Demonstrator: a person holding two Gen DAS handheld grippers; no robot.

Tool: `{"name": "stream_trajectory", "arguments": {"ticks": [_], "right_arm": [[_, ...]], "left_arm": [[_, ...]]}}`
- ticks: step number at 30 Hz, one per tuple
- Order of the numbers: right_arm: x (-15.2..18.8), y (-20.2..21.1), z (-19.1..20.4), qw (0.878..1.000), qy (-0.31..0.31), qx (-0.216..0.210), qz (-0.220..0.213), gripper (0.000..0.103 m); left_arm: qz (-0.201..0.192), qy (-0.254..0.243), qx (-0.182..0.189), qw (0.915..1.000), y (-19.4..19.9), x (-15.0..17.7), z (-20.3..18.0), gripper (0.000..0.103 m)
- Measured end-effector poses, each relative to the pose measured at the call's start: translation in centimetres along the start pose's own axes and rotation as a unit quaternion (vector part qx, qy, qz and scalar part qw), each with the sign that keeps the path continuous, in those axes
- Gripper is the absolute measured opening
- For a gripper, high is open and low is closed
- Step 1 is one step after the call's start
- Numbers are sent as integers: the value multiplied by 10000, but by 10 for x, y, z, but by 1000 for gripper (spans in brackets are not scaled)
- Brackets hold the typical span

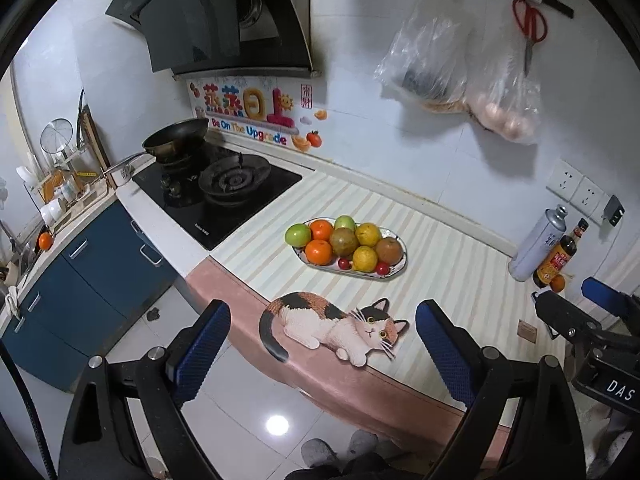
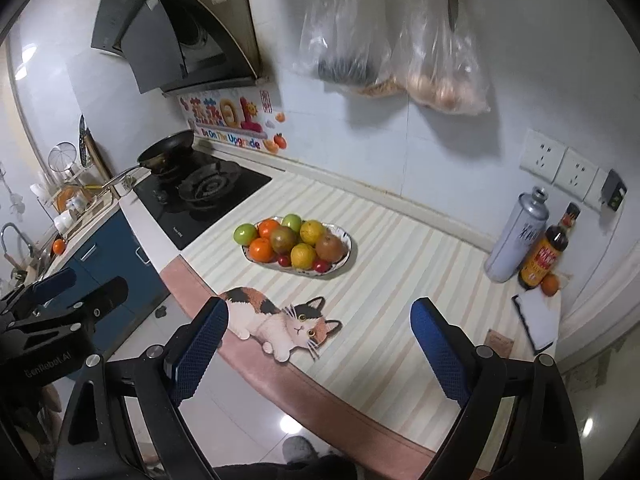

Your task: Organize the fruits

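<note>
Blue-padded fingers (image 1: 208, 344) of the left gripper (image 1: 320, 350) were seen nearest, spread wide with nothing between them; the right gripper (image 2: 320, 350) was likewise held apart and empty. Both were poised over the near pink edge of the counter (image 1: 460, 280), above a cat-shaped mat (image 1: 332, 328). Farther in, the fruits were found piled on an oval plate (image 1: 396, 272): oranges, green apples, yellow and brown fruit, small red ones. One stray orange (image 2: 550, 284) was noted far right beside a dark bottle (image 2: 542, 256). No fruit had been grasped; the task was judged complete or unstarted. Open striped counter lay around the plate, the stove (image 1: 224, 196) bounding it on the left.
</note>
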State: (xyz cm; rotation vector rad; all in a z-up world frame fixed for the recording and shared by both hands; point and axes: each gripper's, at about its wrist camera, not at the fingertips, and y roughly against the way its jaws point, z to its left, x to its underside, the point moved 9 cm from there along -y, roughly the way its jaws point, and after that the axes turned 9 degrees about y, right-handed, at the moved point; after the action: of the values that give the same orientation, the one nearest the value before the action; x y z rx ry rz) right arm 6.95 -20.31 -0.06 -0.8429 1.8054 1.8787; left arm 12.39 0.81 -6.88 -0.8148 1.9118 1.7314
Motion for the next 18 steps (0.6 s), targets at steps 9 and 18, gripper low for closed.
{"name": "stream_trajectory", "arguments": {"ticks": [9, 18], "right_arm": [[-3, -1, -8, 9999, 47, -101, 70, 95], [-26, -57, -29, 9998, 26, -111, 184, 99]], "left_arm": [[-153, 63, -4, 9999, 8, -4, -9, 95], [4, 113, -201, 9997, -33, -22, -20, 95]]}}
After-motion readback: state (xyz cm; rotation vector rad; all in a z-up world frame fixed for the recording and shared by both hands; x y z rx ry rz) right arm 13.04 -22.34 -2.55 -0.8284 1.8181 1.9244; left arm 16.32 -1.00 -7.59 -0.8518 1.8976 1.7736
